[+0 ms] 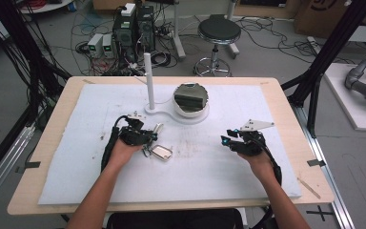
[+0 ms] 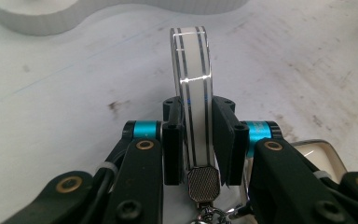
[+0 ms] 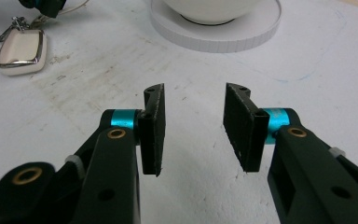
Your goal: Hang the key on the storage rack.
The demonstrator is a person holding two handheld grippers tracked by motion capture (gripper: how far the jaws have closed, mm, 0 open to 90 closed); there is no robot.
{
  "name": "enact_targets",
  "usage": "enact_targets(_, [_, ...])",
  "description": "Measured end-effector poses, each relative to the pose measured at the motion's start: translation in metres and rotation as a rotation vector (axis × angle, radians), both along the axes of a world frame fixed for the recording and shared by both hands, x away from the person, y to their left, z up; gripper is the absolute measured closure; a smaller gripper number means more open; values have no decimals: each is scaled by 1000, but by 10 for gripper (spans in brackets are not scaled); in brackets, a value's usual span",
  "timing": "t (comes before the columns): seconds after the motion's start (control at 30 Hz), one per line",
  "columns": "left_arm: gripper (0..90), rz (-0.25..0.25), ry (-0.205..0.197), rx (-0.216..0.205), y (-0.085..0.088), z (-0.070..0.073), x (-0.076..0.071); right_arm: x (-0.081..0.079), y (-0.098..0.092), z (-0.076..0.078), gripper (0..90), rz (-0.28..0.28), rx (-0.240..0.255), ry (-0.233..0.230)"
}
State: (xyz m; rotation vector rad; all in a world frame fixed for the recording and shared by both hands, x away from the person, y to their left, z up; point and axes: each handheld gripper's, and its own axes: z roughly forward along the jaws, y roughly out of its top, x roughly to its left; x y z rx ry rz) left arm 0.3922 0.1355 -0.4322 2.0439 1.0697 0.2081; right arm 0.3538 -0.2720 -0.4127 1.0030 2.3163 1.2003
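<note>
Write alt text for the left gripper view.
The left gripper clamps a white ring with thin dark stripes upright between its black jaws, above a stained white table cover. A knurled metal tab hangs below the ring.

The left gripper (image 2: 198, 140) is black with turquoise collars and brass-coloured rivets; the right gripper (image 3: 193, 128) matches. The ring (image 2: 191, 84) is milky white with 2 pairs of thin dark stripes along its edge. The key fob (image 3: 21, 51) is cream, framed in silver. The table (image 1: 286, 105) is pale wood under a stained white mat (image 1: 219, 167). The bowl (image 1: 190, 98) is white.
</note>
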Motion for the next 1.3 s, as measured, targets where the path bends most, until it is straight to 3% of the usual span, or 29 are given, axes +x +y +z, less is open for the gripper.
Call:
enact_targets(0.1, [743,22,-16,49,5,1,2,0,1,-1,602,1,-2,4])
enact_targets(0.17, [742,32,-22,56,5,1,2,0,1,-1,602,4,-3,2])
enact_targets(0.2, [728,41,-29,89,3,-1,3,0,2,-1,602,5,-4,1])
enact_targets(0.27, [712,52,-34,112,1,-3,3,1,2,-1,602,5,-4,1])
enact_targets(0.33, [606,71,-31,124,0,-5,3,0,2,-1,602,5,-1,5])
enact_targets(0.37, [520,105,-31,135,-2,-5,3,0,2,-1,602,5,-1,3])
enact_targets(0.47, [461,111,-39,149,-3,-5,2,0,1,-1,602,7,-1,3])
enact_targets(0.5, [452,142,-56,135,-4,-8,-1,0,2,-1,602,5,0,2])
enact_targets(0.57, [478,155,-80,138,-5,-10,-3,0,2,-1,602,5,3,2])
enact_targets(0.6, [492,168,-112,156,-8,-12,-6,0,2,-1,602,7,-1,3])
enact_targets(0.67, [571,174,-113,152,-7,-12,-6,0,3,-1,602,8,0,0])
enact_targets(0.7, [571,186,-121,148,-6,-12,-6,0,3,-1,602,8,0,0])
enact_targets(0.77, [699,195,-129,113,-4,-14,-7,0,4,0,602,10,1,-2])
enact_targets(0.83, [724,187,-132,112,-2,-15,-8,0,4,0,602,14,0,-7])
enact_targets(0.87, [744,193,-123,92,-1,-15,-7,0,4,0,602,11,1,-6])
enact_targets(0.97, [746,196,-110,71,1,-15,-6,0,2,0,602,7,5,-5])
enact_targets(1.03, [747,186,-99,30,2,-14,-7,0,1,1,603,2,11,-12])
enact_targets(1.07, [747,168,-111,1,4,-11,-9,0,-2,2,604,-3,14,-14])
enact_targets(1.1, [747,168,-111,1,4,-11,-9,0,-2,2,604,-3,14,-14])
enact_targets(1.13, [747,157,-136,-40,6,-6,-12,-1,-4,3,604,-11,19,-21])
enact_targets(1.17, [748,157,-136,-40,6,-6,-12,-1,-6,4,604,-16,24,-22])
enact_targets(1.2, [748,146,-153,-88,9,0,-15,-1,-7,5,604,-18,27,-23])
enact_targets(1.3, [748,137,-170,-121,13,7,-17,-1,-9,6,605,-26,32,-32])
